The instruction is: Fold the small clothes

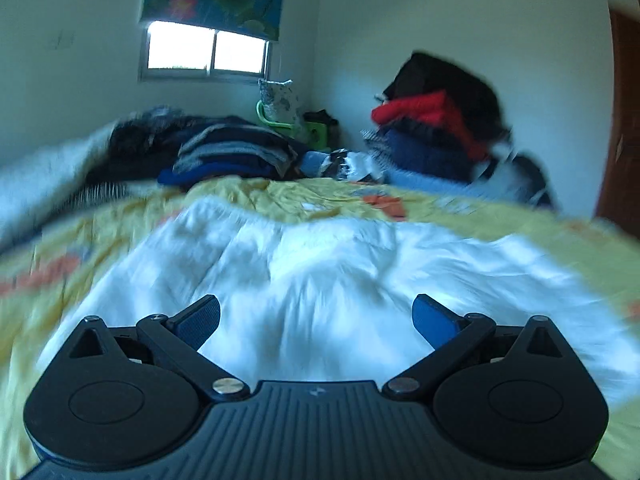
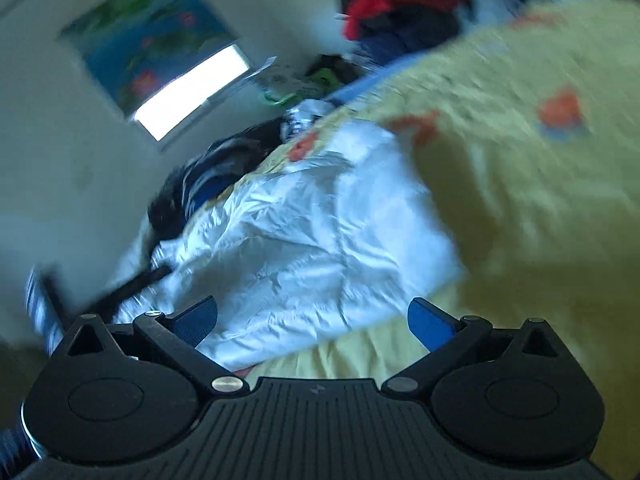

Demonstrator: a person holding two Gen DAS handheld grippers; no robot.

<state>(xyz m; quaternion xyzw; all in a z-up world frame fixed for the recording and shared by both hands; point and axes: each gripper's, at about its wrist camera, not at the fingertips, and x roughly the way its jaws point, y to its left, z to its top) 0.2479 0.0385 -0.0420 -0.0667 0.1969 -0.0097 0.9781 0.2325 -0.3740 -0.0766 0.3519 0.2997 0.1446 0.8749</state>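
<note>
We held the left gripper and right gripper spread wide, grasping nothing, over a crumpled white garment lying on the yellow bedspread, seemingly ready to fold.

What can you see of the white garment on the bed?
The white garment is thin, slightly shiny fabric, crumpled with many creases, lying spread loosely on the yellow patterned bedspread. Its type and parts are unclear through motion blur. The left gripper is open over it, and the right gripper is open at its near edge; neither holds it.
</note>
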